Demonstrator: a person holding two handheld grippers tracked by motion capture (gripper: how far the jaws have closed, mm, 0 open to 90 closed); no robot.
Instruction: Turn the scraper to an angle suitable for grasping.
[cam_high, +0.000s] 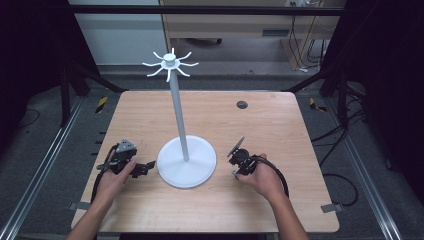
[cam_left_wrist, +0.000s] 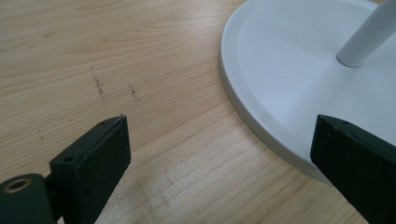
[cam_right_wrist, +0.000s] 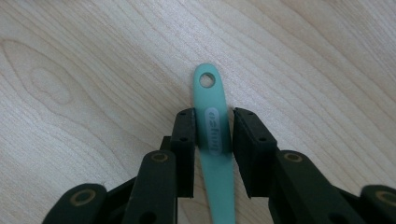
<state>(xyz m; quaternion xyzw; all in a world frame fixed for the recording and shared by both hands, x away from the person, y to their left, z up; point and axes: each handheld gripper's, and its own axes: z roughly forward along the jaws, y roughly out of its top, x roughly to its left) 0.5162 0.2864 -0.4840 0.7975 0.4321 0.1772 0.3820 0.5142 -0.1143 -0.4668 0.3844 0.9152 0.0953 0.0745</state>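
A white stand has a round base (cam_high: 186, 162), a tall pole (cam_high: 178, 110) and a ring of hooks (cam_high: 170, 62) at the top. My left gripper (cam_high: 145, 167) lies on the table just left of the base, open, with nothing between its jaws (cam_left_wrist: 222, 126); the base rim (cam_left_wrist: 261, 116) sits close to its right jaw. To the right of the base, my right gripper (cam_high: 237, 162) is shut on a teal handle (cam_right_wrist: 209, 93) with a hole at its tip. The handle pokes out past the jaws (cam_right_wrist: 214, 116), low over the wood. Its other end is hidden.
The wooden table (cam_high: 280, 125) has a small dark round plug (cam_high: 242, 104) near its far edge. Black frame posts and cables stand around the table on the floor. A person's forearms enter from the near edge.
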